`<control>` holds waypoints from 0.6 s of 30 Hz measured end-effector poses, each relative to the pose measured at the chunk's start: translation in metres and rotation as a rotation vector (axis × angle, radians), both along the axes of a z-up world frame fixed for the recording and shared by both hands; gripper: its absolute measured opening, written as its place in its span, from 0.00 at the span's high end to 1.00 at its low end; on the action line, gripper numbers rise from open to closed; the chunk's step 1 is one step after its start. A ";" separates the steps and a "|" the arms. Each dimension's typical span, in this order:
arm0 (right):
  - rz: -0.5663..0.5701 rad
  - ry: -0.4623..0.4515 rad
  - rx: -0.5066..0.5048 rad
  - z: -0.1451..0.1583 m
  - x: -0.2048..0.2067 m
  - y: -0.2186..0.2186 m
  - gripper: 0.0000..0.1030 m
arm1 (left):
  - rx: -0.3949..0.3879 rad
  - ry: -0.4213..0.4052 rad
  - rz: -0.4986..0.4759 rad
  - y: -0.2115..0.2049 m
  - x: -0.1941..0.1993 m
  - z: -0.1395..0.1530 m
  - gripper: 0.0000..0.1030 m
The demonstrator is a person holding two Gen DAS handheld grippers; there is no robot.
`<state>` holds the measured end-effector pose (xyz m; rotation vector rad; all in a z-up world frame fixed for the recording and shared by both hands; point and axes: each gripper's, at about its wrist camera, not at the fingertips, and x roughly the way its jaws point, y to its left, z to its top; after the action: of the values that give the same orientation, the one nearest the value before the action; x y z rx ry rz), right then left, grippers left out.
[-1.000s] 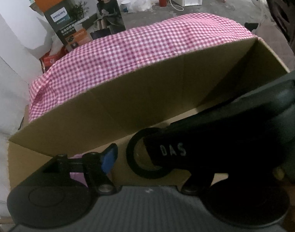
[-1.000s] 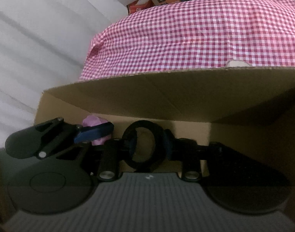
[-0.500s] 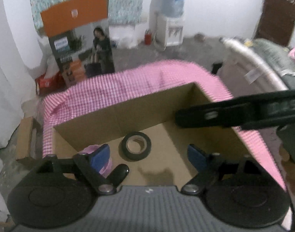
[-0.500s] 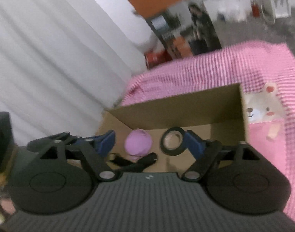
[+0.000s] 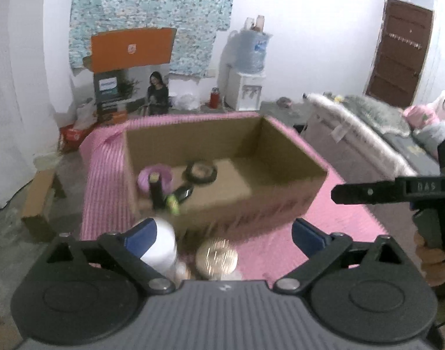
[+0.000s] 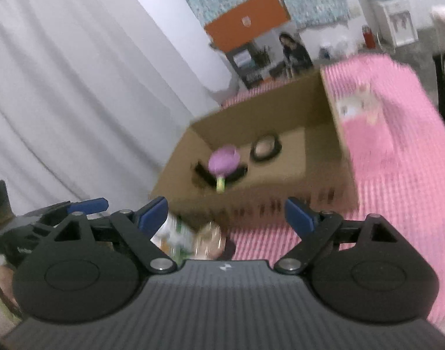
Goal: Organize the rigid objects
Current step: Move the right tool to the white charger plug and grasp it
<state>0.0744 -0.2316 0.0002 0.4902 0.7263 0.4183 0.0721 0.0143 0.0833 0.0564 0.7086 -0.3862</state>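
Note:
An open cardboard box [image 5: 280,157] [image 6: 333,122] stands on the pink checked cloth. Inside lie a black tape roll [image 5: 201,171] [image 6: 265,147], a purple round object [image 5: 154,176] [image 6: 224,160] and dark stick-like items with a green tip [image 5: 172,201] [image 6: 220,186]. In front of the box stand a white bottle [image 5: 161,248] [image 6: 175,233] and a gold-lidded jar [image 5: 216,258] [image 6: 208,240]. My left gripper [image 5: 224,234] is open and empty, above these two. My right gripper [image 6: 227,215] is open and empty, back from the box; it also shows at the right of the left wrist view [image 5: 391,194].
The pink cloth [image 5: 339,227] [image 6: 397,160] covers the table. A bed or sofa with blankets [image 5: 383,134] lies to the right. A printed carton [image 5: 129,87], a water dispenser [image 5: 248,87] and a white curtain [image 6: 76,87] stand behind and to the left.
Both grippers have pulled up and back out of the box. The right gripper let go of the black tape roll, which now lies in the box. Both stand open.

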 end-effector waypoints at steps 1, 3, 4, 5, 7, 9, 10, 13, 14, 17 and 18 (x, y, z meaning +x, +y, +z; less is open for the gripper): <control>0.006 0.014 0.000 -0.009 -0.004 0.007 0.15 | 0.015 -0.001 0.001 0.000 -0.005 -0.010 0.03; 0.025 0.044 -0.002 -0.026 -0.009 0.023 0.15 | 0.053 0.005 -0.017 0.000 -0.015 -0.032 0.03; 0.037 0.061 -0.004 -0.033 -0.009 0.030 0.15 | 0.071 0.011 -0.026 -0.001 -0.019 -0.042 0.03; 0.047 0.077 -0.008 -0.041 -0.006 0.040 0.15 | 0.093 0.025 -0.033 -0.004 -0.021 -0.052 0.03; 0.069 0.110 -0.014 -0.048 -0.002 0.054 0.15 | 0.112 0.043 -0.050 -0.007 -0.025 -0.070 0.04; 0.095 0.135 -0.030 -0.057 0.001 0.070 0.15 | 0.117 0.051 -0.070 -0.009 -0.026 -0.084 0.04; 0.106 0.145 -0.036 -0.057 0.003 0.077 0.16 | 0.119 0.050 -0.074 -0.011 -0.025 -0.089 0.05; 0.127 0.163 -0.057 -0.063 0.015 0.096 0.20 | 0.135 0.034 -0.086 -0.016 -0.023 -0.105 0.09; 0.129 0.169 -0.060 -0.065 0.019 0.099 0.24 | 0.140 0.035 -0.091 -0.018 -0.022 -0.110 0.10; 0.140 0.190 -0.052 -0.072 0.024 0.105 0.36 | 0.153 0.044 -0.115 -0.023 -0.016 -0.122 0.18; 0.145 0.198 -0.048 -0.075 0.027 0.109 0.41 | 0.157 0.046 -0.120 -0.025 -0.016 -0.125 0.20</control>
<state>0.1015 -0.1231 -0.0744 0.4393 0.9653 0.4912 0.0565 -0.0108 -0.0421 0.2401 0.7823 -0.4475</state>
